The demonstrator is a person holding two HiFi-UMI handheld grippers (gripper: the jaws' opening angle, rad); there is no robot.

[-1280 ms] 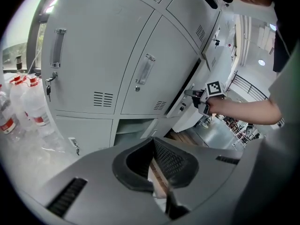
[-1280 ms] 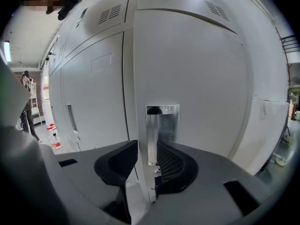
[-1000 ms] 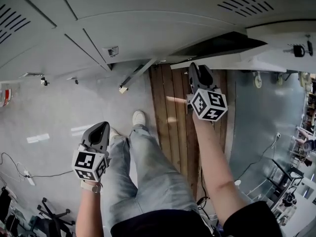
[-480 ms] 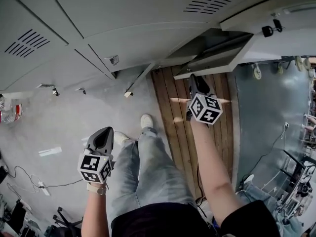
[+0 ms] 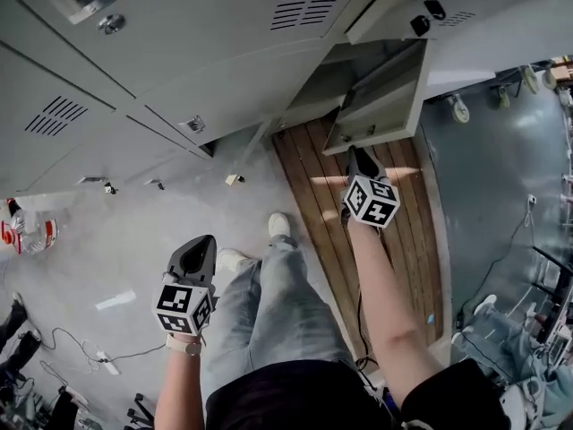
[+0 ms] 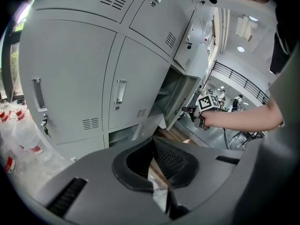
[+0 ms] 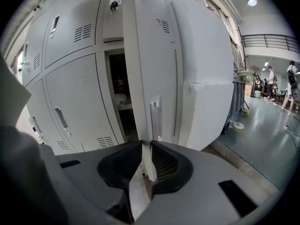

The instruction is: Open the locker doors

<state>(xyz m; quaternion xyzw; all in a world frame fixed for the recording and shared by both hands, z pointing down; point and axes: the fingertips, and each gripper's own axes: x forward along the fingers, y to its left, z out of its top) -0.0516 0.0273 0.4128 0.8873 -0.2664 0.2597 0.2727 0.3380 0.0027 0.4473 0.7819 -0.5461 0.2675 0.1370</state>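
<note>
Right gripper view: right hand-held gripper [image 7: 146, 144], jaws just narrowed, on locker door [image 7: 154, 64] edge; interior dim.

2 tools: left tool [image 5: 202, 243], right tool [image 5: 358, 154]. 1 locker door [image 5: 380, 106] open. 2 shoes [image 5: 280, 226]. 1 wooden platform [image 5: 309, 186].

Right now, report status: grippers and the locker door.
Left hand-held gripper shut, empty. Right hand-held gripper jaws just closed further on locker door edge. Door partway open, compartment showing. Nothing seen in its swing.
</note>
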